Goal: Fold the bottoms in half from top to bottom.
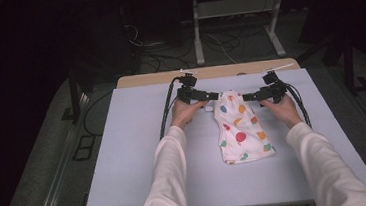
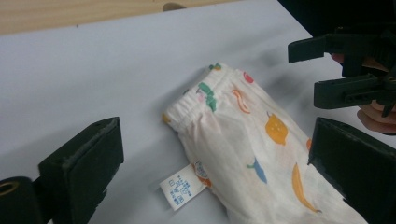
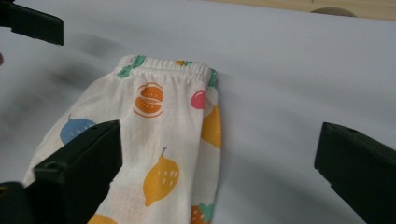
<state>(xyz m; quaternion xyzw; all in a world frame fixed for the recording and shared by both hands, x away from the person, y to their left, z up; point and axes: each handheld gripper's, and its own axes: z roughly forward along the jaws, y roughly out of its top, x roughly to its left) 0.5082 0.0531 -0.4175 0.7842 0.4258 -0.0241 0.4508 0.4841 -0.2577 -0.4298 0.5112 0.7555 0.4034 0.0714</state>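
Observation:
A folded white garment [image 1: 240,130] printed with coloured fruit lies on the pale grey table [image 1: 140,152], its elastic waistband [image 2: 201,95] at the far end. A small white care label [image 2: 180,186] sticks out of its left edge. My left gripper [image 1: 214,95] stands open just left of the waistband, its jaws wide apart over the cloth [image 2: 215,130]. On the other side of the waistband my right gripper [image 1: 247,97] is open too, straddling the garment's right edge [image 3: 220,134]. Neither holds the fabric. The right gripper [image 2: 310,72] also appears at the upper right of the left gripper view.
A wooden strip [image 1: 148,78] runs along the table's far edge. Black cables [image 1: 166,109] trail from both grippers across the table and off its far side. Beyond it, a white frame's legs [image 1: 198,46] and loose cables lie on the dark floor.

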